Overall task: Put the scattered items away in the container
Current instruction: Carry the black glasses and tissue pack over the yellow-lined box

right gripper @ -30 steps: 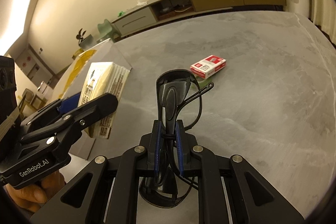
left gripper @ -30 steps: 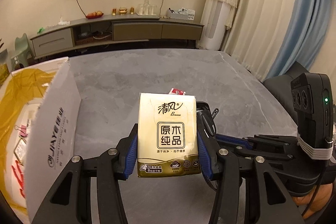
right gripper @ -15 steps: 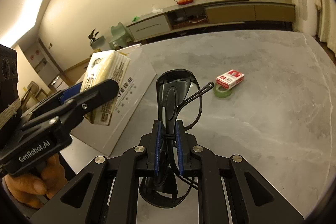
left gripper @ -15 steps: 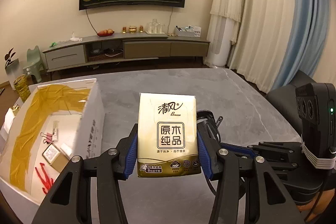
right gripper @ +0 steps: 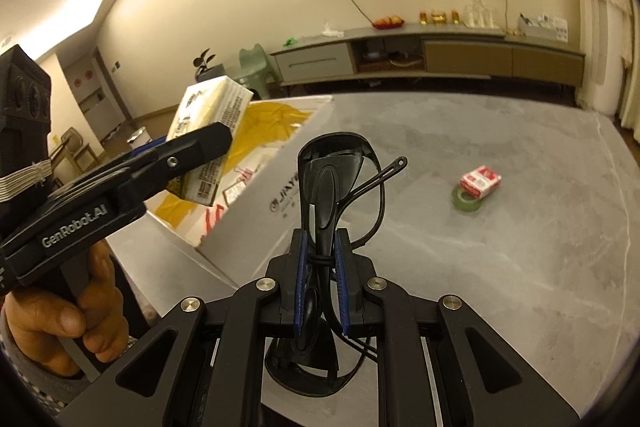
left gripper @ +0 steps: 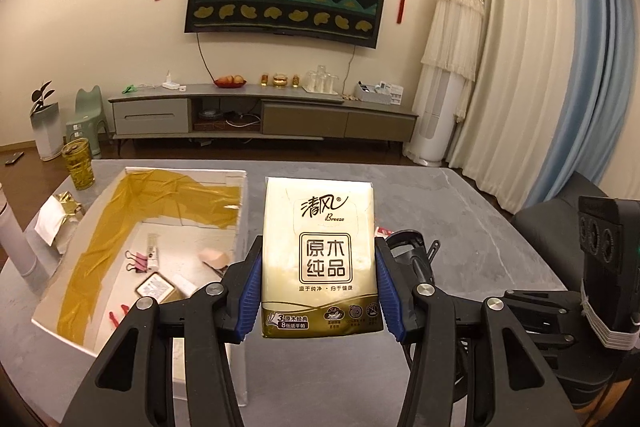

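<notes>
Your left gripper (left gripper: 319, 291) is clamped on one tissue pack (left gripper: 319, 259), held upright above the table (right gripper: 500, 267), just right of the one white box (left gripper: 236, 223). Your right gripper (right gripper: 320, 267) is clamped on one pair of black sunglasses (right gripper: 332, 183). On the table at 2 o'clock from it lie one red packet (right gripper: 480, 181) touching one green tape roll (right gripper: 466, 203). Inside the box you see one pink clip (left gripper: 138, 261).

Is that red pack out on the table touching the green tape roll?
Touching. The right wrist view shows the red pack lying partly over the tape roll, its lower edge on the roll's rim.
</notes>
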`<state>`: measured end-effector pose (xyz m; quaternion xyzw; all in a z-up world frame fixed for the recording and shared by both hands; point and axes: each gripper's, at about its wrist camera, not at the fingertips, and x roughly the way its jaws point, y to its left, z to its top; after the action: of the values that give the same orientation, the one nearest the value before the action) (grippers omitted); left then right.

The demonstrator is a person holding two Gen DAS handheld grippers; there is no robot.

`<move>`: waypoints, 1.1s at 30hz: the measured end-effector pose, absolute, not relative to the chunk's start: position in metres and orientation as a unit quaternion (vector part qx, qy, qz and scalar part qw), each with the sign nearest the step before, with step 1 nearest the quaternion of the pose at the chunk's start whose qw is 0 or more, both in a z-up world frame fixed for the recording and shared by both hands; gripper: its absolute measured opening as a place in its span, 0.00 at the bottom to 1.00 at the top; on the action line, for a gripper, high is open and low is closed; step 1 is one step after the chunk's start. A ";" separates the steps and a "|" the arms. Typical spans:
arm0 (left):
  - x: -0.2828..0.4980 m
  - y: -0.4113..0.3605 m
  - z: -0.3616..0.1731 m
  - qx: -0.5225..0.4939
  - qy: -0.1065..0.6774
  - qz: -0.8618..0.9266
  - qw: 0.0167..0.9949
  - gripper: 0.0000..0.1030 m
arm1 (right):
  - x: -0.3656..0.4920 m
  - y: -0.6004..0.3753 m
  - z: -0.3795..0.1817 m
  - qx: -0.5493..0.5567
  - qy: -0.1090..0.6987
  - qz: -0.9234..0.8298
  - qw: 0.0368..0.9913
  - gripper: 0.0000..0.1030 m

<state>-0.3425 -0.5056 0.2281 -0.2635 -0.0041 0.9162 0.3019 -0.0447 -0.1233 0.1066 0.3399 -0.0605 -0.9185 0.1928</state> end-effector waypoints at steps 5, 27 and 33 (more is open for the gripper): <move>-0.347 -0.530 0.235 -0.256 -0.029 0.919 0.297 0.50 | -0.036 -0.151 0.119 0.319 -0.040 -0.925 0.201 0.13; -0.390 -0.620 0.199 -0.270 -0.125 0.915 0.272 0.50 | -0.060 -0.213 0.147 0.307 -0.023 -0.926 0.220 0.13; -0.400 -0.620 0.187 -0.288 -0.133 0.906 0.282 0.50 | -0.082 -0.227 0.153 0.312 -0.012 -0.924 0.220 0.13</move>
<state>-0.4005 -0.6204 0.1871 -0.2883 -0.1326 0.9056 0.2816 -0.0820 -0.2275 0.1529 0.3115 -0.0125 -0.9242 0.2204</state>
